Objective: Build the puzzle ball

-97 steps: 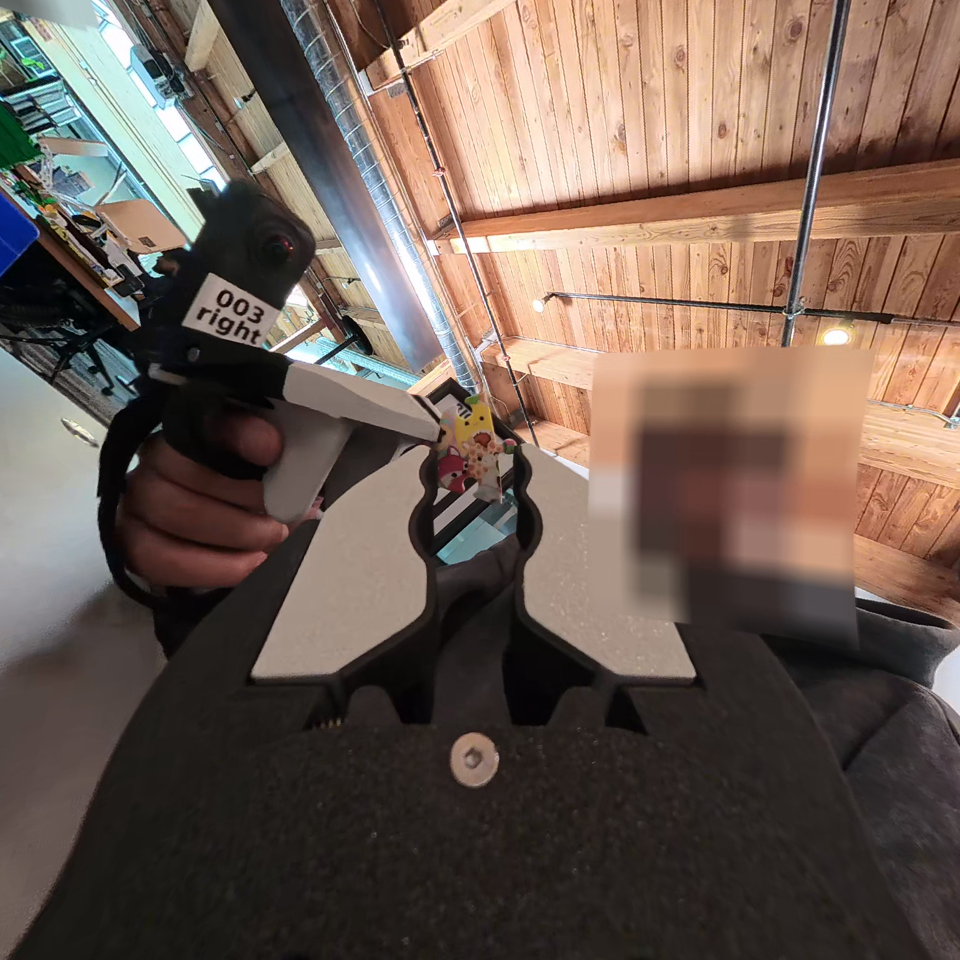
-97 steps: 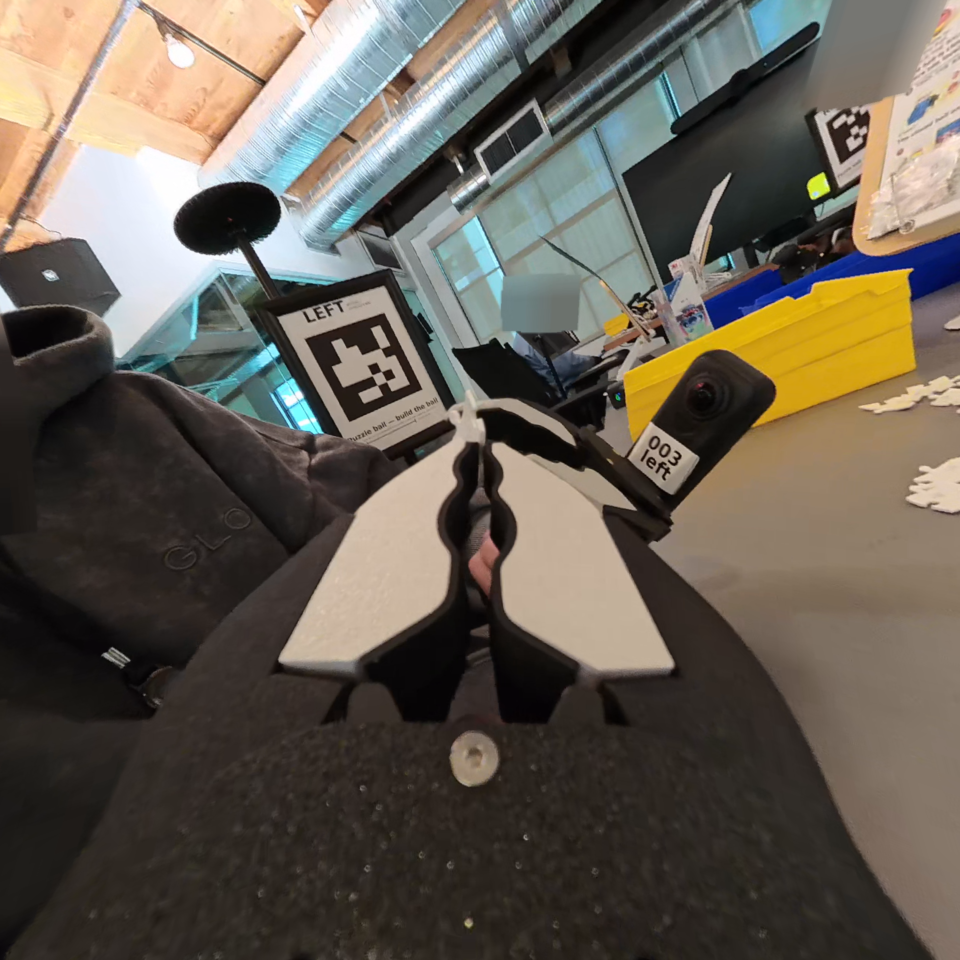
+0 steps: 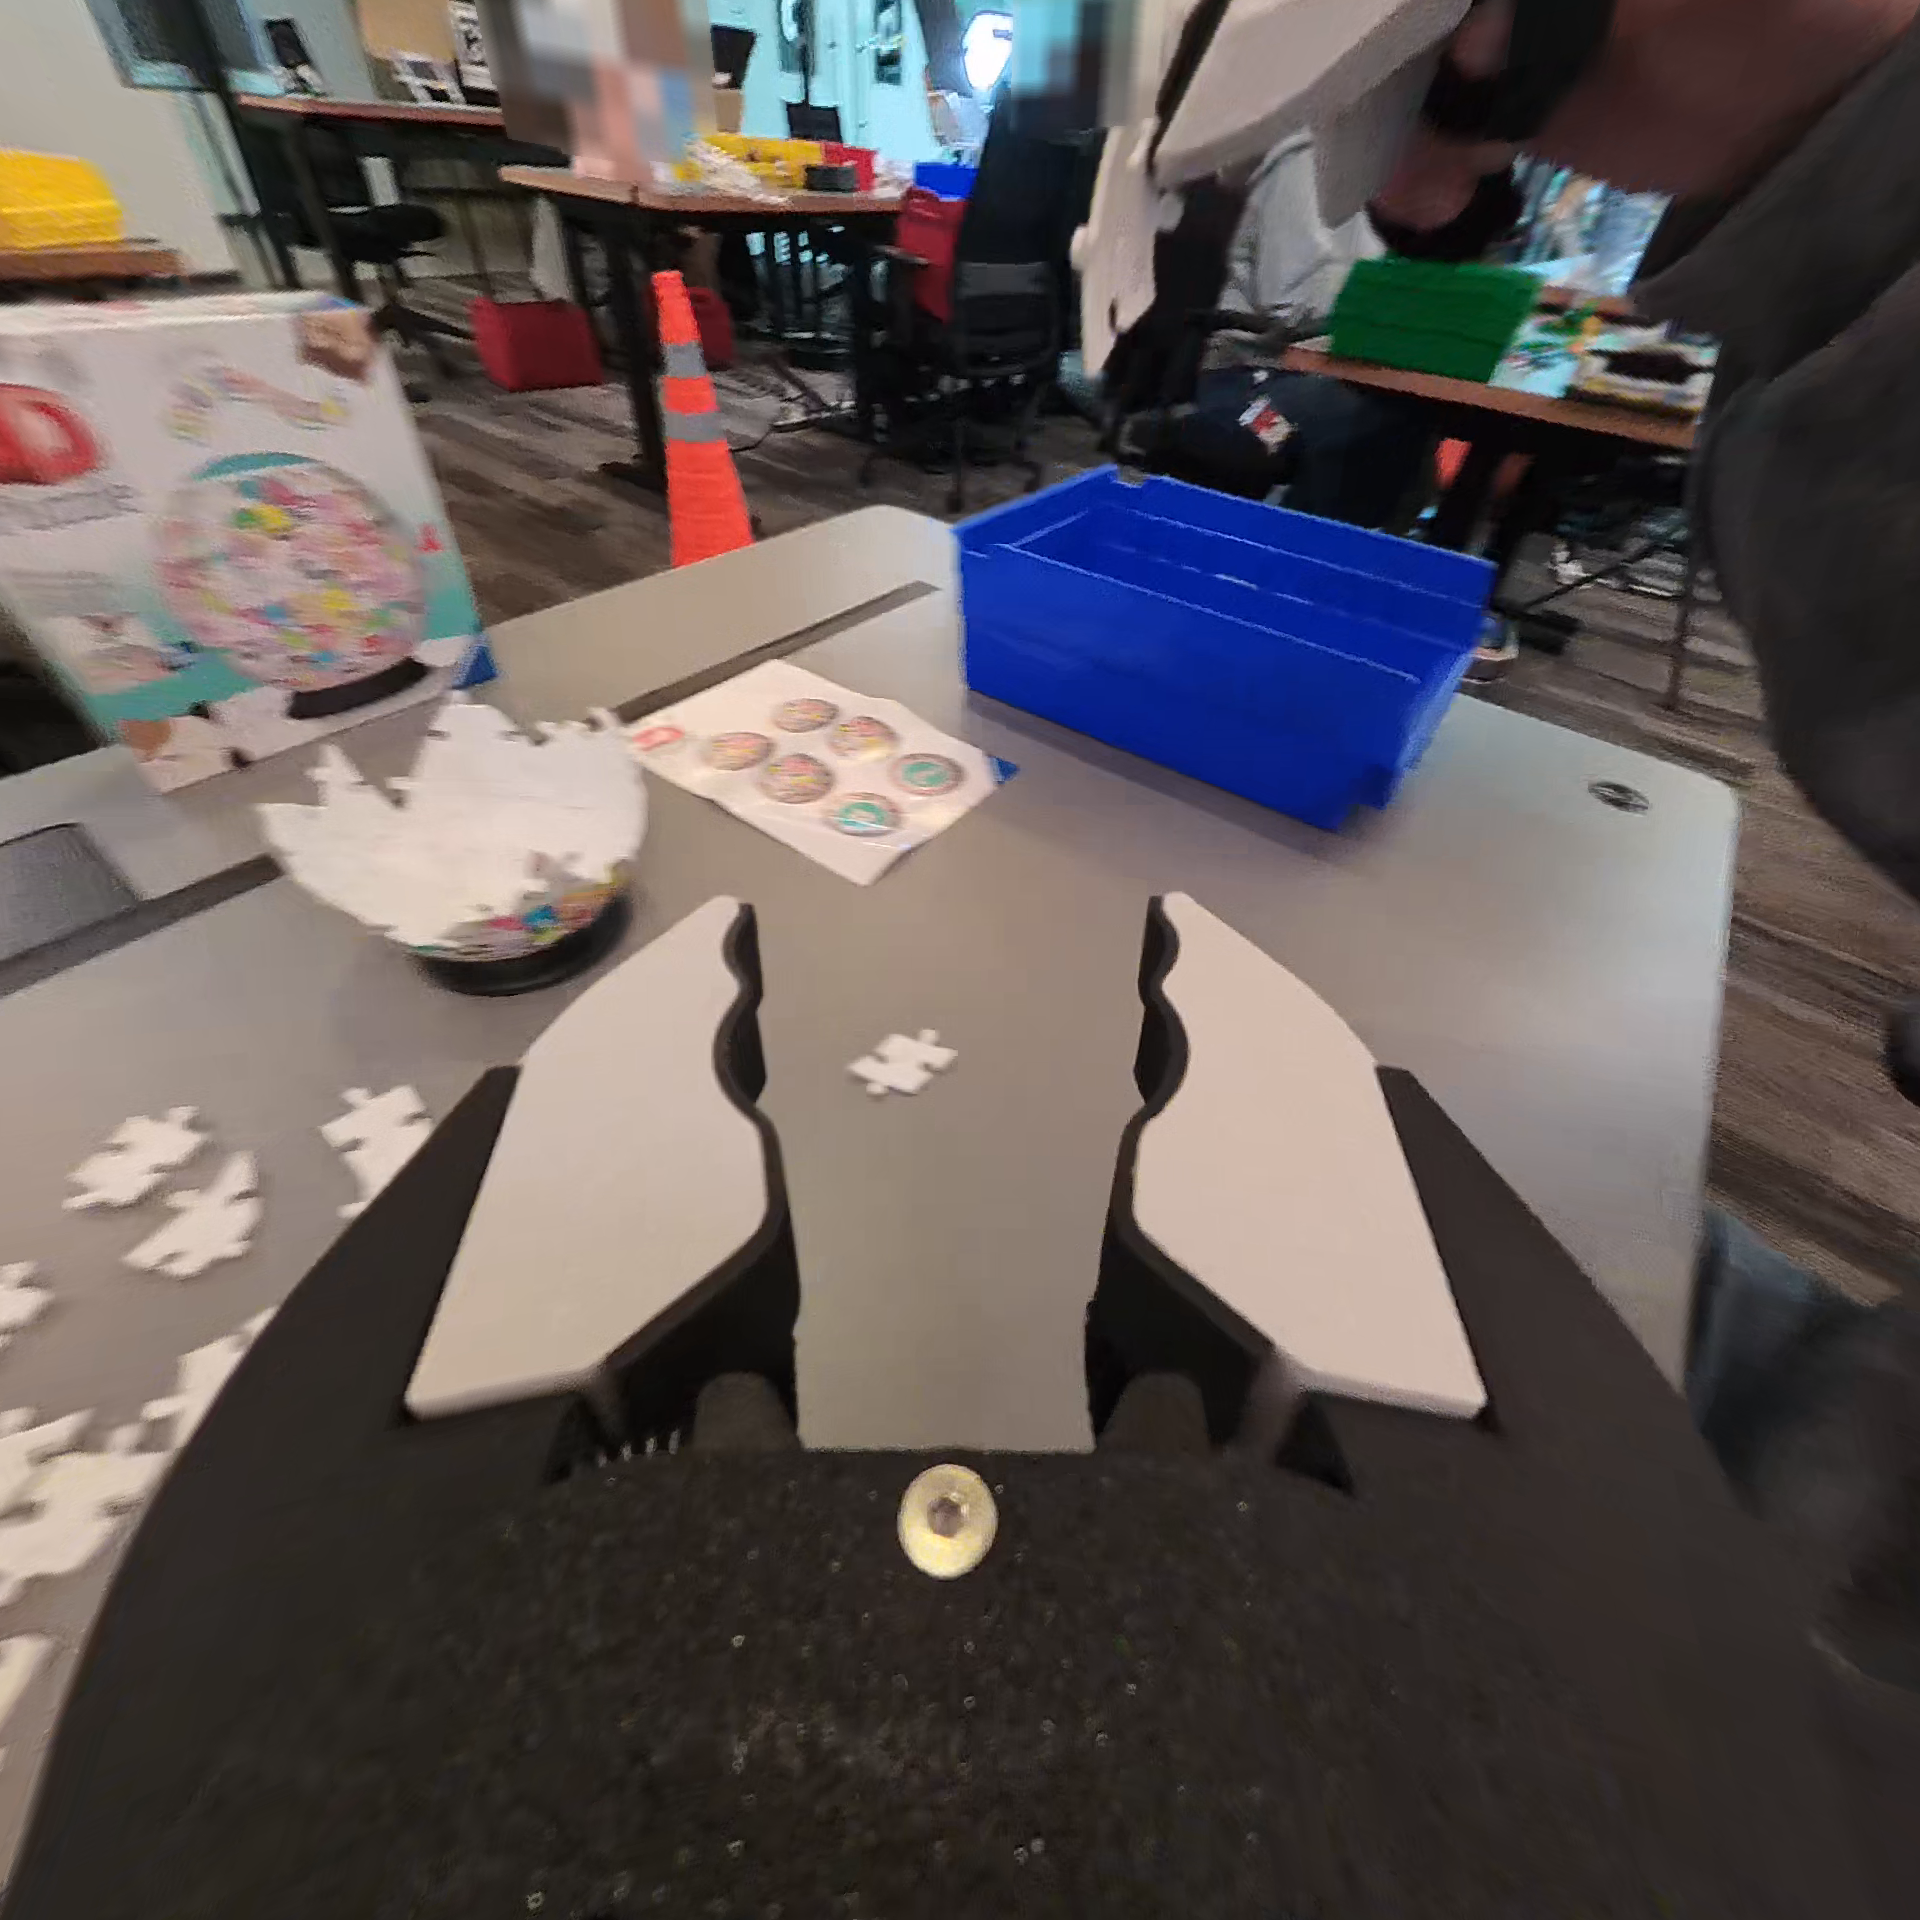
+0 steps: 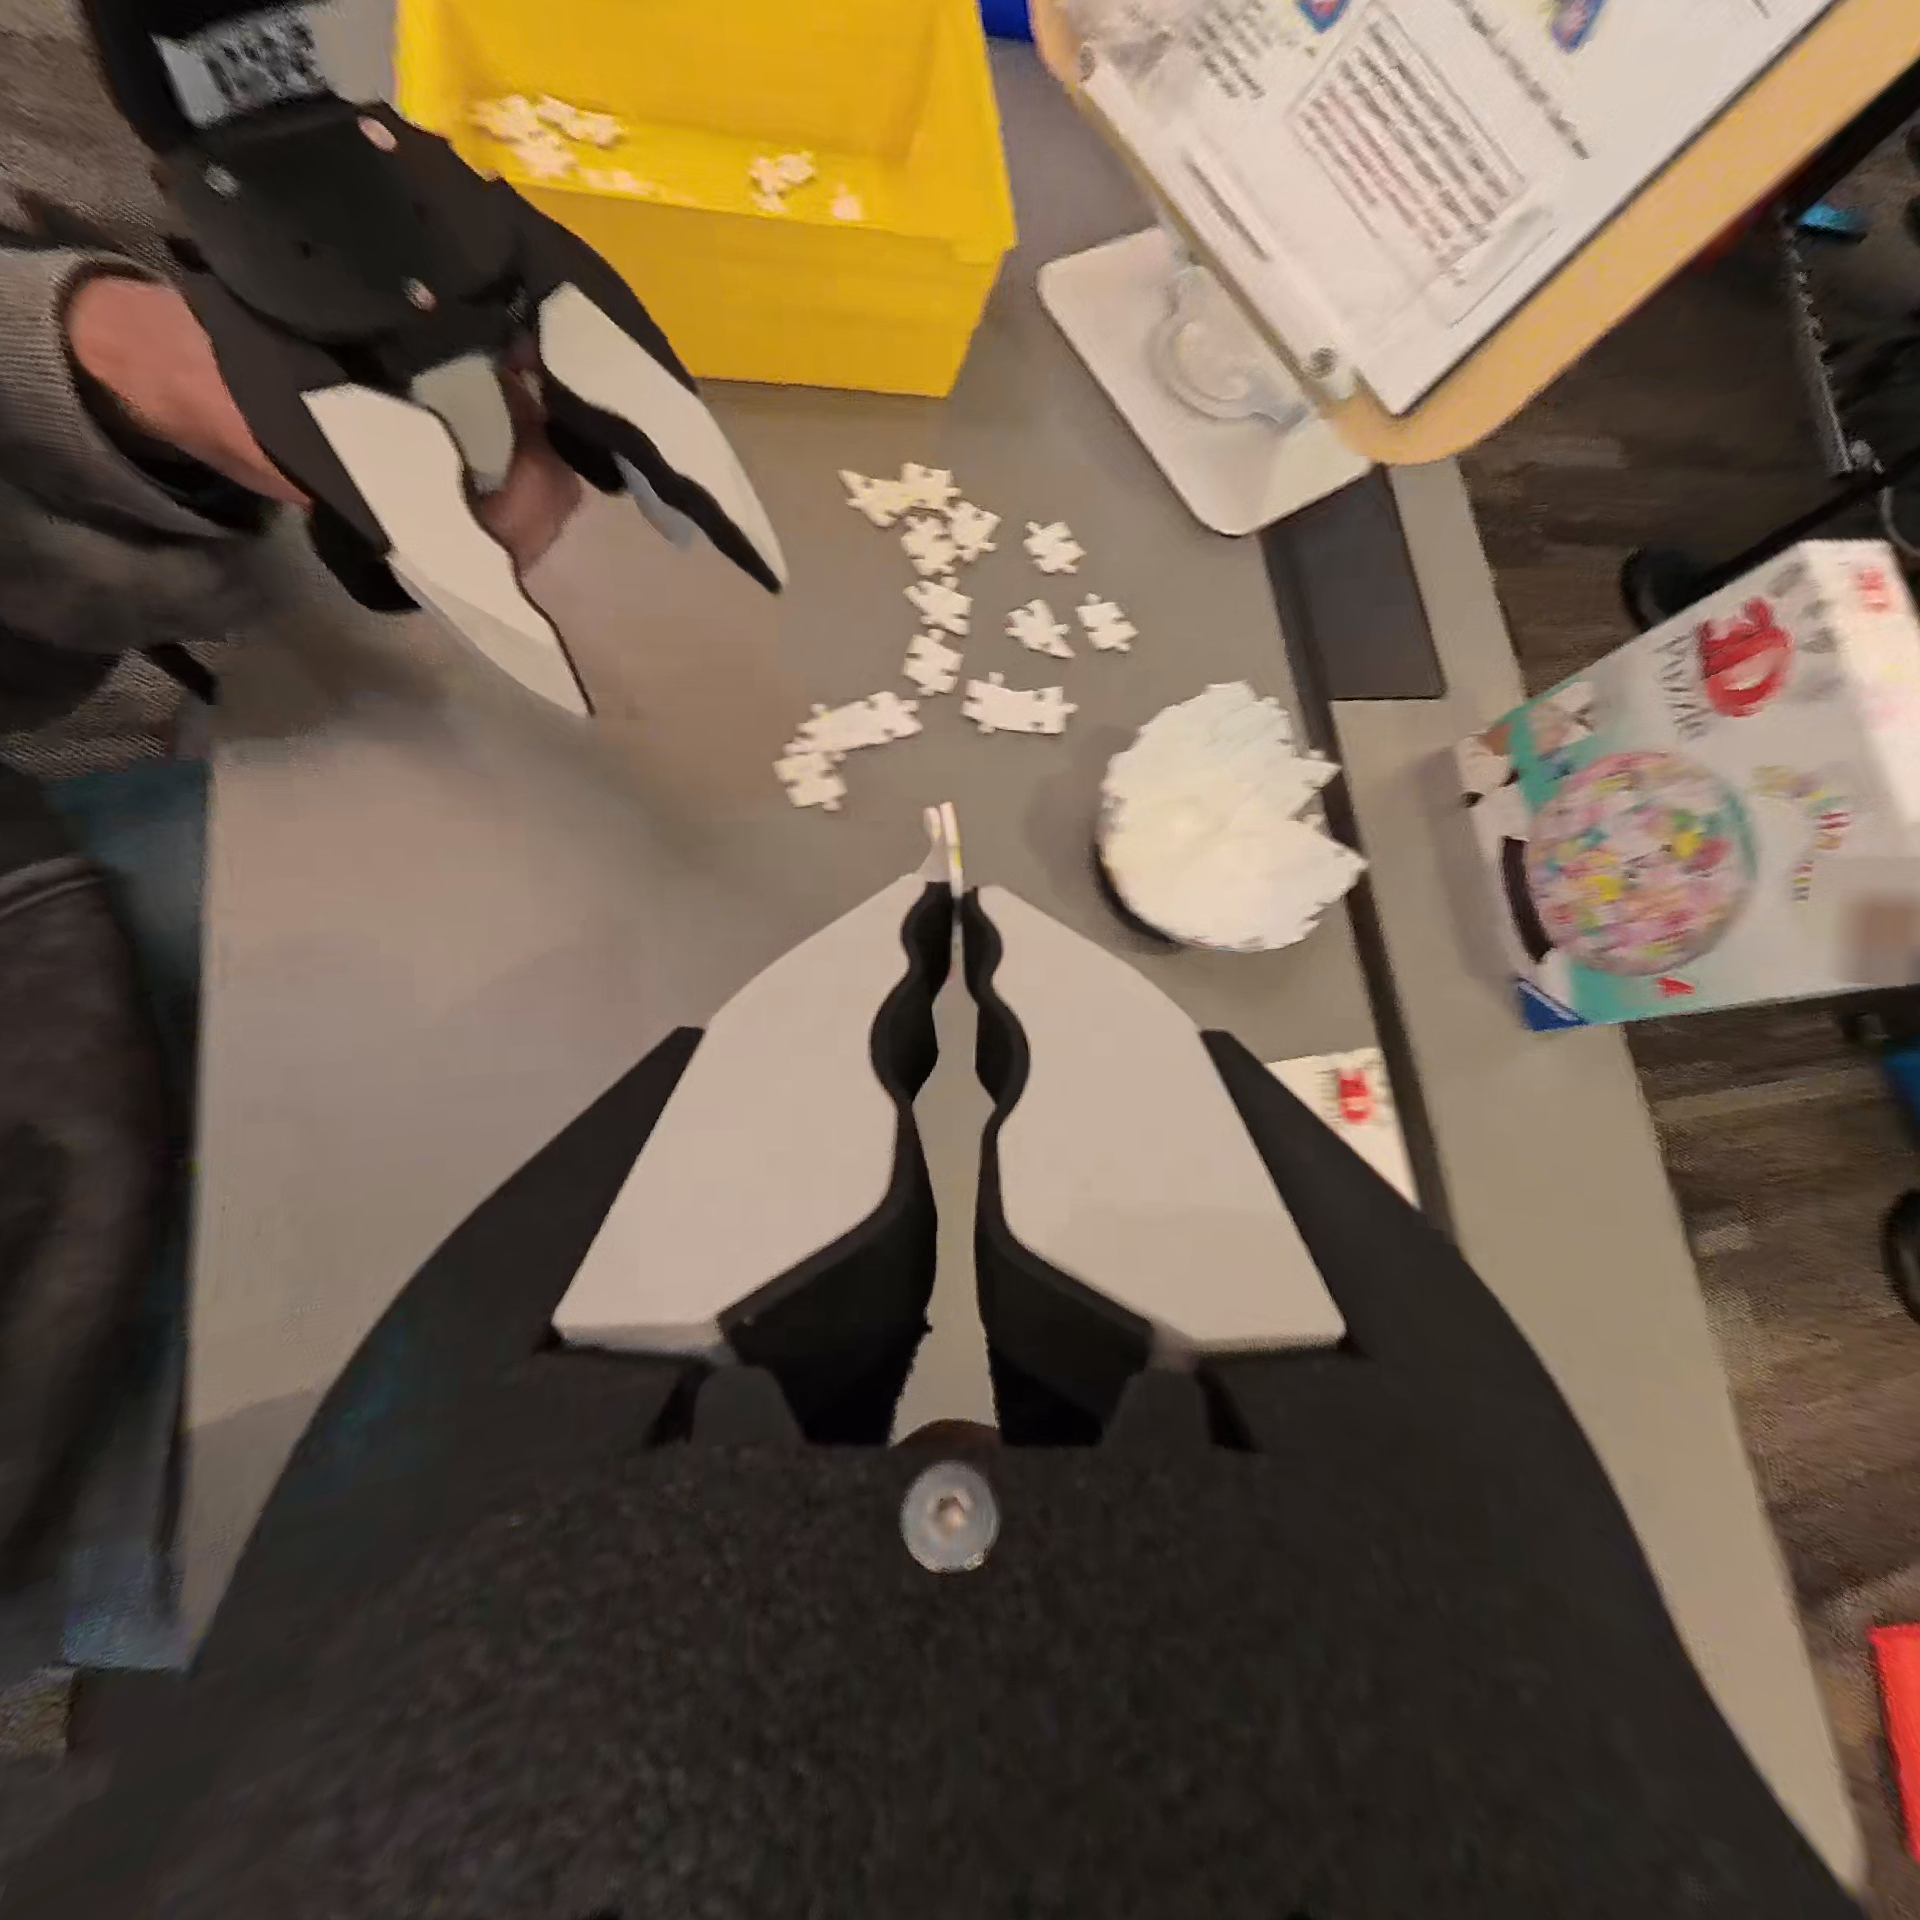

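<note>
The half-built puzzle ball (image 3: 457, 831) is a white open shell on a black stand, left of my left gripper; in the right wrist view it (image 4: 1216, 831) sits just right of my right gripper's tips. My left gripper (image 3: 943, 925) is open and empty above the grey table (image 3: 1351, 935), with one loose white piece (image 3: 902, 1062) lying between its fingers. It also shows in the right wrist view (image 4: 675, 644), held in a hand. My right gripper (image 4: 954, 894) is shut on a puzzle piece (image 4: 943, 847) held edge-on. The right gripper also shows in the left wrist view (image 3: 1299, 83), top right.
Several loose white pieces (image 4: 956, 603) lie ahead of the ball. A yellow bin (image 4: 727, 260) holds more pieces. A blue bin (image 3: 1216, 634), a sheet with round pictures (image 3: 821, 769), the puzzle box (image 3: 229, 540) and an instruction board on a stand (image 4: 1455, 156) ring the work area. The gap from one gripper's tips to the other's is roughly 15 cm.
Both grippers have swung down from pointing upward to facing the table. The left gripper has let go of the piece and opened. The right gripper still holds the piece.
</note>
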A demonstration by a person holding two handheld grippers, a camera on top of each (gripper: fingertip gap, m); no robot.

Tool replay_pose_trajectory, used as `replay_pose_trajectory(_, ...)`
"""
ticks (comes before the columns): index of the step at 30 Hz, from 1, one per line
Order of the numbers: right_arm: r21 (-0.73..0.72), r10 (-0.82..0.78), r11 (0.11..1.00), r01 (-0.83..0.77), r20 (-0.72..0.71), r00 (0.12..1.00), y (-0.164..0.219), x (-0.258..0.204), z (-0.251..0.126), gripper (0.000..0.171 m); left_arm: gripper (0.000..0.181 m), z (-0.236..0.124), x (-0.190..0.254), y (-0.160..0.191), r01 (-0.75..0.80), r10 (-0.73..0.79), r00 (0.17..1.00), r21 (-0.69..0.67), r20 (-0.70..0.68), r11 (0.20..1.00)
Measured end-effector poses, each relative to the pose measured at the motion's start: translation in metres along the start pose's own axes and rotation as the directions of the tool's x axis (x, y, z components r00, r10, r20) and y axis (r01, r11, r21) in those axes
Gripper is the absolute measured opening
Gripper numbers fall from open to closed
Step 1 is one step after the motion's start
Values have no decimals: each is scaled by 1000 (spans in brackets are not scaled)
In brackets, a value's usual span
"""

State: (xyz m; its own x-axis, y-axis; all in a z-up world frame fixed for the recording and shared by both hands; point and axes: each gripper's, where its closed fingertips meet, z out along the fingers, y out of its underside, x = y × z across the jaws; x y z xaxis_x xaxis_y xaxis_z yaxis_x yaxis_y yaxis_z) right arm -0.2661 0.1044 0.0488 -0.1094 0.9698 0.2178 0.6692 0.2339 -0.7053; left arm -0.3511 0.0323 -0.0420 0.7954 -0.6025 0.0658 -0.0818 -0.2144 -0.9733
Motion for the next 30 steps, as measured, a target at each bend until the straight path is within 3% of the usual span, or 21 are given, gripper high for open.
replay_pose_trajectory(4,-128,12,992,-8,29,999,9,73,37,2,70,14,-65,-20,17,-14,999,-83,37,996)
replay_pose_trajectory(8,-247,14,969,5,76,997,31,125,102,2,63,49,-124,-29,8,0,999,-217,37,976)
replay_pose_trajectory(11,-238,-16,971,34,76,997,44,155,156,2,55,84,-164,-33,-12,20,999,-280,29,960)
replay_pose_trajectory(15,-200,-106,973,117,69,992,62,181,205,2,53,127,-201,-15,-45,33,999,-441,-35,896)
replay_pose_trajectory(21,-127,-206,969,214,72,976,67,186,235,2,46,169,-231,15,-133,91,991,-589,-101,797)
replay_pose_trajectory(26,-88,-190,976,201,118,975,72,182,244,2,27,185,-235,27,-186,128,982,-603,-138,776)
replay_pose_trajectory(30,-92,-187,976,198,116,976,78,190,242,2,22,193,-240,28,-233,182,973,-586,-145,776)
